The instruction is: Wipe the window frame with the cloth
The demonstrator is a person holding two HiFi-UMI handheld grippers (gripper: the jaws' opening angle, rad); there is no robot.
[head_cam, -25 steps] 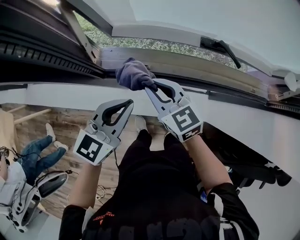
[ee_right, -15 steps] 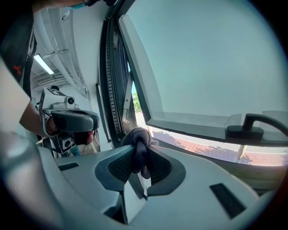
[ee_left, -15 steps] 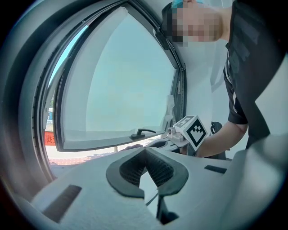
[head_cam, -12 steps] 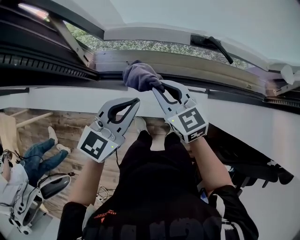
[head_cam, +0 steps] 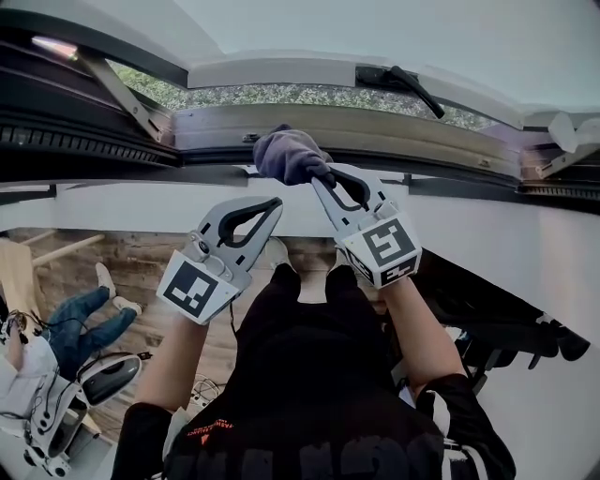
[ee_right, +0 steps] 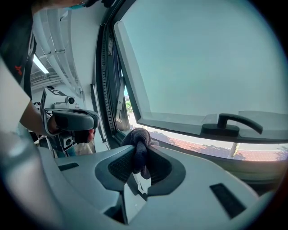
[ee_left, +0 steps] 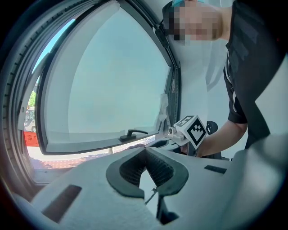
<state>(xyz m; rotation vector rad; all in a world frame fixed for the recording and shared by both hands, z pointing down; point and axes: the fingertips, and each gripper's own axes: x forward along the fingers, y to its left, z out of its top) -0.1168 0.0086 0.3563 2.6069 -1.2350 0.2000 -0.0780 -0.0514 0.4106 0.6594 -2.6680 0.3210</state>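
Right gripper (head_cam: 330, 180) holds a dark cloth (head_cam: 289, 155) against the window frame (head_cam: 394, 131).

The right gripper's jaws pinch the cloth, a bunched dark purple wad. Its bulk sticks out past the jaw ends and touches the lower rail of the window frame, left of the rail's middle. The left gripper (head_cam: 270, 204) hangs below the window frame, just beside the right gripper and apart from the cloth. Its jaws are pressed together with nothing between them. The sash (head_cam: 309, 28) stands tilted open above the window frame, and its black handle (head_cam: 398, 82) lies up and to the right of the cloth. Greenery shows through the gap between sash and window frame.
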